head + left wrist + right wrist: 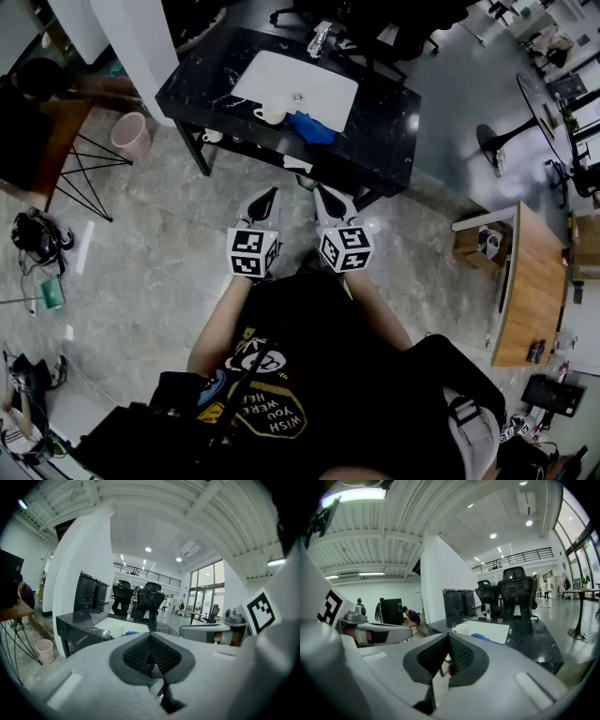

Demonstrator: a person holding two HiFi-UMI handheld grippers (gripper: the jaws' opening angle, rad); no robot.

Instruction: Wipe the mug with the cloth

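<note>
A white mug (272,114) stands on a white mat (319,80) on the black table (394,122). A crumpled blue cloth (312,128) lies just right of it. Both grippers hang side by side above the floor, short of the table's near edge. My left gripper (272,194) is shut and holds nothing. My right gripper (315,188) is also shut and empty. The left gripper view shows the mug (116,630) and cloth (134,633) far beyond the closed left gripper (151,633). In the right gripper view, the mug (462,627) and cloth (485,637) sit past the closed right gripper (449,633).
A pink bin (131,136) stands on the floor left of the table, beside a white pillar (141,47). Office chairs (375,23) stand behind the table. A wooden desk (530,281) is at the right. A wire-legged side table (66,159) is at the left.
</note>
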